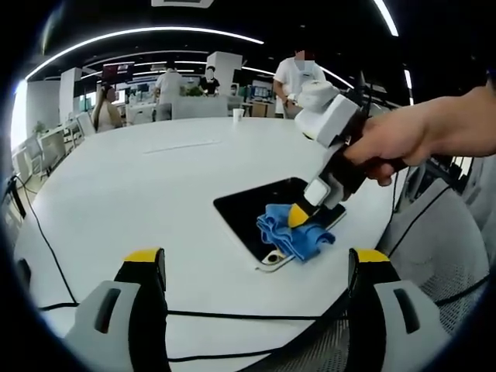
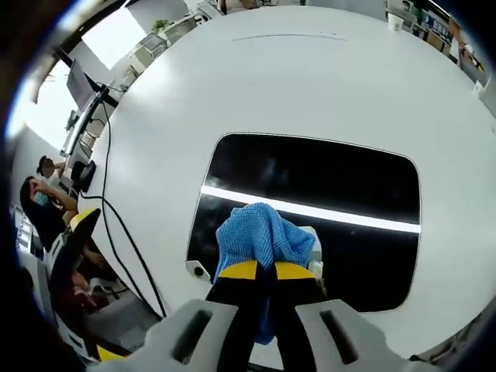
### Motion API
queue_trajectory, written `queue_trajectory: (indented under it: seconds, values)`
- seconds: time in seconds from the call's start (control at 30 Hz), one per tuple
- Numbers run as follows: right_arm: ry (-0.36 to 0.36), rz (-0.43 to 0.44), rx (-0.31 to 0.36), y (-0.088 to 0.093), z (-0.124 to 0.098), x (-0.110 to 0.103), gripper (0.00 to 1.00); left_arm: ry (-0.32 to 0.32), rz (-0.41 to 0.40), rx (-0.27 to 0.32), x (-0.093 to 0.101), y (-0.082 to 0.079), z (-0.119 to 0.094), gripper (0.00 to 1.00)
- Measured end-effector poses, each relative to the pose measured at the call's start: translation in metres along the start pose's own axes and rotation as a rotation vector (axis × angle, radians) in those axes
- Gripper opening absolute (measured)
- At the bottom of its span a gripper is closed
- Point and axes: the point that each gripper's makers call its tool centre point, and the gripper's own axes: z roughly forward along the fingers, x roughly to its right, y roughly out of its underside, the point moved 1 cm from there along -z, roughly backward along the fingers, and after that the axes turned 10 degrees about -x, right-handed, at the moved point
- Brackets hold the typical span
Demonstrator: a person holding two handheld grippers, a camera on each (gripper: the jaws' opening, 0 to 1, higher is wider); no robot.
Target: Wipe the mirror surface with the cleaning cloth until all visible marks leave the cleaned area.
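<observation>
Bunching softly under pressure, the blue cleaning cloth looks light and limp, so it is best pinched at a gathered fold, as here, where the right gripper has its yellow-tipped jaws clamped on it near the 6 o'clock edge of the dark mirror. That mirror lies flat on the white table; it appears thin, rigid and probably fragile, favouring light, even strokes. Seen from the left gripper, whose jaws stand wide apart and empty, the person's hand reaches in from 3 o'clock, angling its tool steeply downward.
</observation>
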Motion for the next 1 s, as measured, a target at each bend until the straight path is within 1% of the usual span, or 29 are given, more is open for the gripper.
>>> queue_trajectory:
  seconds: [0.23,0.33,0.4,0.57,0.67,0.83,1.0]
  values:
    - [-0.005,-0.017,-0.002,-0.005,0.004,-0.013,0.00,0.011,0.006,-0.003,0.002,0.000,0.000,0.97]
    - [-0.009,-0.036,-0.002,-0.006,0.005,-0.020,0.00,0.021,-0.005,-0.002,0.003,0.000,0.001,0.97]
    - [-0.012,-0.042,-0.002,-0.006,0.006,-0.024,0.00,0.023,-0.004,-0.011,0.003,0.001,0.002,0.97]
    - [-0.012,-0.062,-0.002,-0.008,0.006,-0.033,0.00,0.023,0.004,-0.011,0.003,0.001,0.002,0.97]
    - [-0.022,-0.072,0.004,-0.011,0.009,-0.039,0.00,0.022,0.006,-0.010,0.003,0.001,0.002,0.97]
    - [-0.017,-0.091,0.005,-0.015,0.013,-0.040,0.00,0.020,0.003,-0.008,0.003,0.000,0.002,0.97]
    - [-0.032,-0.089,0.005,-0.015,0.013,-0.039,0.00,0.018,0.007,-0.015,0.003,0.002,0.001,0.98]
